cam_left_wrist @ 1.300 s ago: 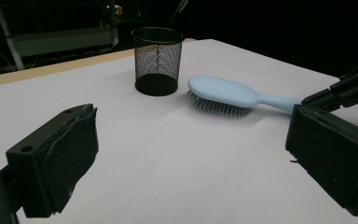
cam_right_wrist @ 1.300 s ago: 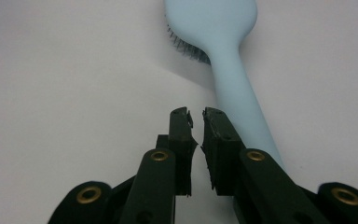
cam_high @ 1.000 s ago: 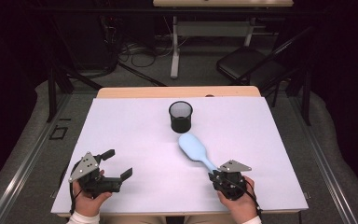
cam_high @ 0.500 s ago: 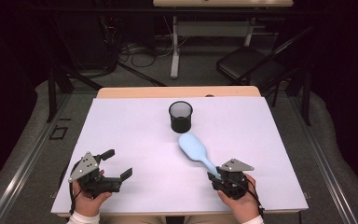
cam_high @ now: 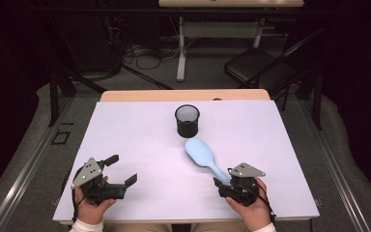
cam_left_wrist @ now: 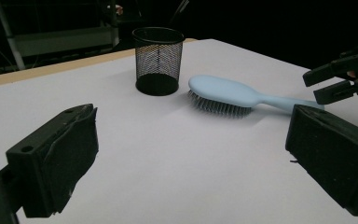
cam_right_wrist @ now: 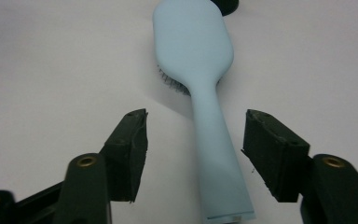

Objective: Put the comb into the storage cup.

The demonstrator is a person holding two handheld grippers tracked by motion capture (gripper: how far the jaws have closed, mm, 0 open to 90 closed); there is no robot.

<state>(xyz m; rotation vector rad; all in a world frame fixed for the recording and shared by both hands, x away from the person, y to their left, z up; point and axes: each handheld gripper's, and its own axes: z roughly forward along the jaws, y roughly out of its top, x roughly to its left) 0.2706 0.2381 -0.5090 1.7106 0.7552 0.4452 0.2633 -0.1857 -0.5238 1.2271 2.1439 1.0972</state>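
Right gripper (cam_right_wrist: pixel 193 154) jaws just opening, spread around hairbrush (cam_right_wrist: pixel 200 88) handle, untouched. Centre on handle, close squarely. Left gripper (cam_high: pixel 121 173) spread, idle.

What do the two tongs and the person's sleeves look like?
Both the left tongs and right tongs are black, each with a grey three-cornered plate on top and blocky dark pads. Brass-coloured rivets sit on the arms. The person's cuffs are white.
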